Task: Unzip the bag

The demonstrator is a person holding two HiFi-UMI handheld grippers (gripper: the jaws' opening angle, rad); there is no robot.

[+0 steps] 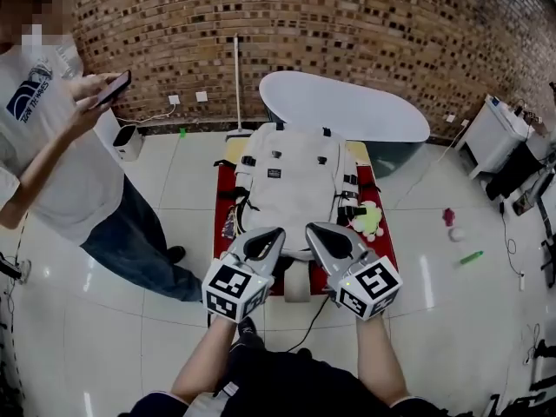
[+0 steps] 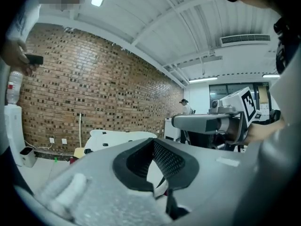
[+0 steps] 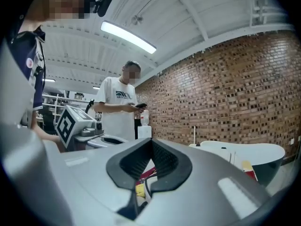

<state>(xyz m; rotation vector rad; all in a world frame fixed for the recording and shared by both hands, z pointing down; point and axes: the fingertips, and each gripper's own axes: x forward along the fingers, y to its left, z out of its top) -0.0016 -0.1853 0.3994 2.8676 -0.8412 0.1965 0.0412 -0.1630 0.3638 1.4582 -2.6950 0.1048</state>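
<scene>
On a low red-topped desk (image 1: 385, 248) in the middle of a pale tiled floor (image 1: 452, 302), a white backpack-style bag (image 1: 291, 181) is lying flat, its black buckles and straps trailing along both sides. A small green and white plush toy (image 1: 369, 218) is sitting just beside the bag's right edge. Nearer the camera, the person is holding both tools up side by side: the left tongs (image 1: 274, 235) and the right tongs (image 1: 314, 230) are each pressed fully closed with nothing between them, as each gripper view is confirming. Both are pointing roughly level toward the brick wall (image 1: 347, 33), hovering over the bag's near end and not touching it. A bystander (image 1: 61, 146) is standing close at the left, looking at a phone (image 1: 115, 87), and a white tub-shaped object (image 1: 343, 107) is resting behind the desk. The bag is looking fully zipped, so the unzipping appears not yet begun, and no zipper pull is clear enough to make out. The likely trouble from here: closed tongs coming down would only be nudging the fabric; one might pinch a loose strap instead of the pull; and an unsteadied bag may slide across the desk, knocking the toy off.
</scene>
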